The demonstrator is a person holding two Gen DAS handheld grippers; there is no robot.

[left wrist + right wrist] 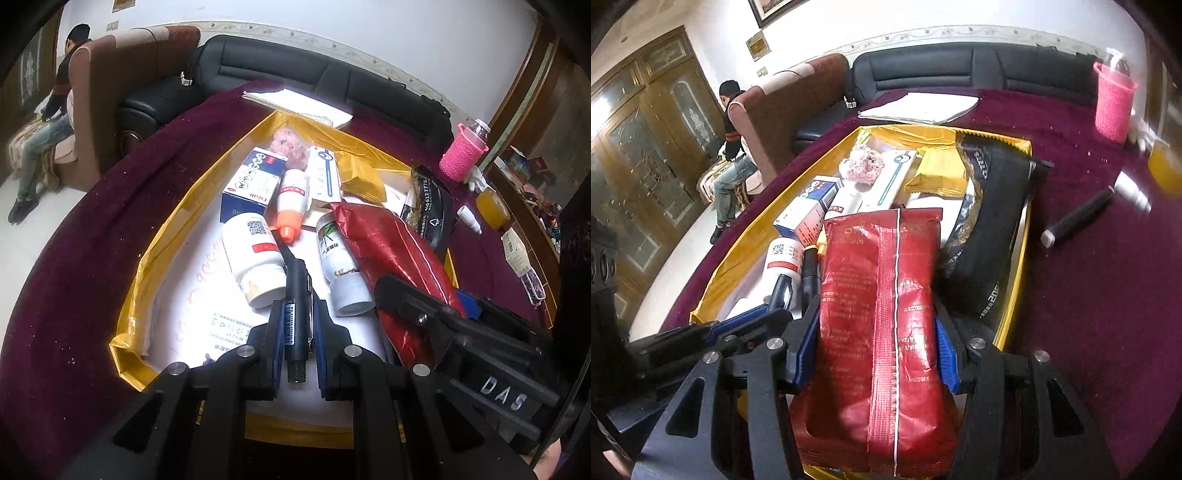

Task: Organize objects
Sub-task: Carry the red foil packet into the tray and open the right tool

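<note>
While both tools hang over the gold tray (122, 347) | left gripper (297, 332) clamps black pen (297, 295) above its white bottles | right gripper (875, 332) squeezes red pouch (882, 295), likely to lay it inside.

We note these colours. The tablecloth (1089, 314) is deep maroon, flecked with pale specks. The tray (184, 221) has a glossy yellow-gold rim and a white floor bearing printed text. The packet (882, 332) is shiny red with one white vertical stripe and faint print. The pouch (990, 236) is black with gold ornament and white digits. The two bottles (255, 254) are white; one carries a red band, the other a green plant motif. The tube (291, 199) is white with an orange cap. The box (251, 184) is blue and white. The cup sleeve (461, 155) is bright pink knit.
</note>
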